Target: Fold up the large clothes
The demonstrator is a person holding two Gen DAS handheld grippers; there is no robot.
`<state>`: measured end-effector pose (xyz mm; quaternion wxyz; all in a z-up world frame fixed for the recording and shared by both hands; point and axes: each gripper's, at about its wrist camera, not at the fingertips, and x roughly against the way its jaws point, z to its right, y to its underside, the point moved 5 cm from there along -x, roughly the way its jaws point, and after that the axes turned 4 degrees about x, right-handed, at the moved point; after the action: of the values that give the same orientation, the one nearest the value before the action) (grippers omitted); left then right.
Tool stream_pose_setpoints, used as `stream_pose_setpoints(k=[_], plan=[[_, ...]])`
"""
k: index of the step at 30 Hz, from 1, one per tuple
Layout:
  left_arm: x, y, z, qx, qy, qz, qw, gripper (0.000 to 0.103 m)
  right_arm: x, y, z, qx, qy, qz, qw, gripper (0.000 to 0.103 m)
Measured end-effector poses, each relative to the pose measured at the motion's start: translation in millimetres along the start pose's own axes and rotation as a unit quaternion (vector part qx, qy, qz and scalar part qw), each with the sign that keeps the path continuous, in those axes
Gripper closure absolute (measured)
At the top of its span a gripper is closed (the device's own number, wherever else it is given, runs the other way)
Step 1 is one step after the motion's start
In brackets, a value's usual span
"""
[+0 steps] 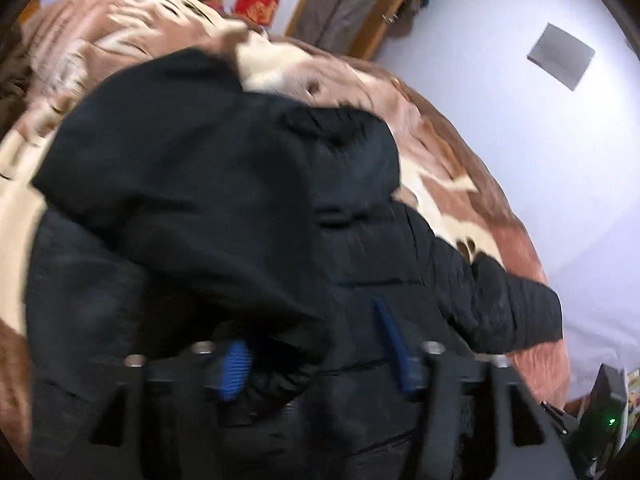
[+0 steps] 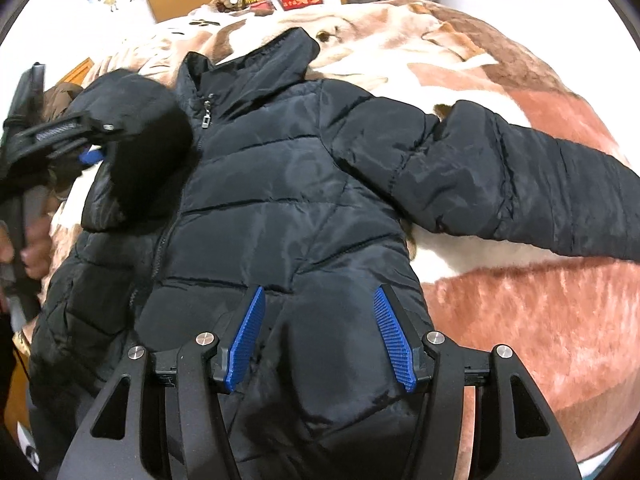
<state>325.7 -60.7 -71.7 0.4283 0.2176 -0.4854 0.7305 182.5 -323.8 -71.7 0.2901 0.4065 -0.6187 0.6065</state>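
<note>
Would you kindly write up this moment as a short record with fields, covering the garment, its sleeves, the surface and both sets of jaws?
garment: black puffer jacket, front up, zipped, collar toward the far side
surface: brown and cream patterned blanket on a bed
one sleeve: folded sleeve lies across the chest
other sleeve: outstretched sleeve lies flat on the blanket
left gripper: jaws apart, folded sleeve fabric draped over one pad; picture blurred
right gripper: jaws open above the jacket's lower part, nothing held
</note>
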Motion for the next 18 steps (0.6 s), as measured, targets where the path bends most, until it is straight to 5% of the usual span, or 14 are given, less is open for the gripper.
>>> stream_pose_setpoints(k=[4,11,15,18], plan=[[7,30,29,-0.015,0.034,-0.017,0.9992,0.030,3,-4,2,-0.005,0.001,0.013,1.000,0.046],[49,32,52,-0.050,0.098,-0.001,0.9940,0.023,18,-30,-3,-0.017,0.001,0.054,0.998,0.046],[73,18,35,-0.043,0.101,0.020,0.9937,0.023,17,-44,-13,-0.008,-0.001,0.067,0.998,0.046],[81,1,0,-0.038,0.046,0.060,0.9964,0.023,5,-53,-24,0.002,-0.005,0.060,0.998,0.046]])
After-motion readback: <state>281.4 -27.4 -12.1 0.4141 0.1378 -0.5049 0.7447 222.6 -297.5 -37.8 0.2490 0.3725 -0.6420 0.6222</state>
